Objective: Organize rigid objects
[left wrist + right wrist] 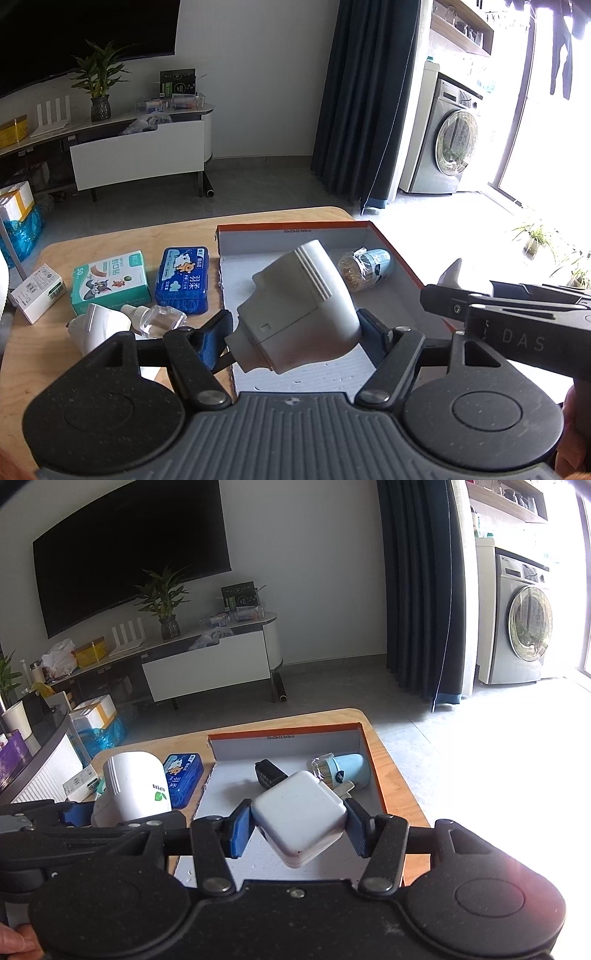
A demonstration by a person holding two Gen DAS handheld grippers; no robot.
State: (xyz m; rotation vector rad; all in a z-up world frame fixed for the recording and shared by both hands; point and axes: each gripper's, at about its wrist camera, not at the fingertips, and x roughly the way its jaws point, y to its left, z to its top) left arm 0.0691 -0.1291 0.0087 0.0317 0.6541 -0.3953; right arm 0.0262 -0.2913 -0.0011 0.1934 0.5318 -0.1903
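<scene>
Left tool point(295, 332) was clamped on a grey-white plug-in device point(301, 306), held over the orange-rimmed box point(402, 254). Right tool point(295, 827) gripped a white square charger point(301, 821) above the same box, prongs pointing away. Inside the box lay a toothpick jar with blue cap point(365, 267) and a black adapter point(269, 773). On the tabletop point(55, 251), left of the box: blue case point(183, 280), green carton point(110, 282), small white carton point(38, 291), clear bottle point(159, 319), another white device point(99, 325).

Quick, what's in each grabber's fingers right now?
Left gripper: closed on a white plastic plug-in device with a ribbed dome top.
Right gripper: closed on a white square power adapter with metal prongs.
</scene>
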